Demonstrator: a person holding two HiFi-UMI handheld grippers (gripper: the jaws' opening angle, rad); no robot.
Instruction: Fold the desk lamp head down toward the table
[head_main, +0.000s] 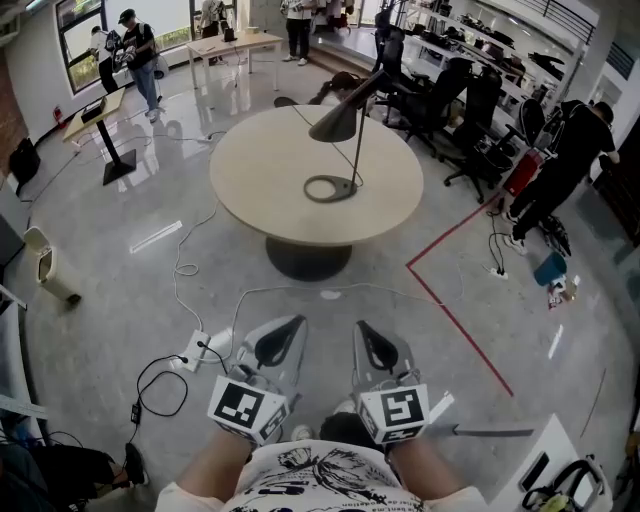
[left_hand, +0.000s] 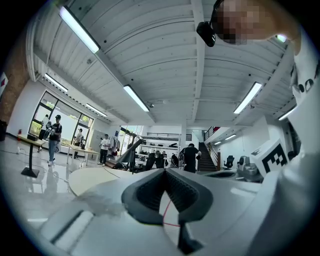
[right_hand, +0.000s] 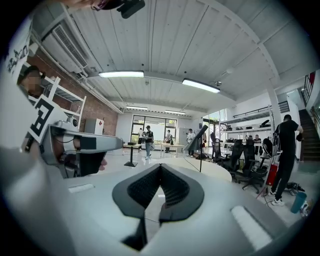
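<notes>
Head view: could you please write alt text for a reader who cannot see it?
A desk lamp stands on a round table, head raised. Nearer the camera, the left gripper and right gripper are side by side, shut and empty.

Desk lamp (left_hand: 131, 151) base out of view behind L gripper (left_hand: 165, 171)

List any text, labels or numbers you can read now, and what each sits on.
No readable text.
Left hand-held gripper cube: square pattern, no words.
Right hand-held gripper cube: the same.
Shirt: drawn print, lettering illegible.
Sleeve: black marks, too warped to read.
</notes>
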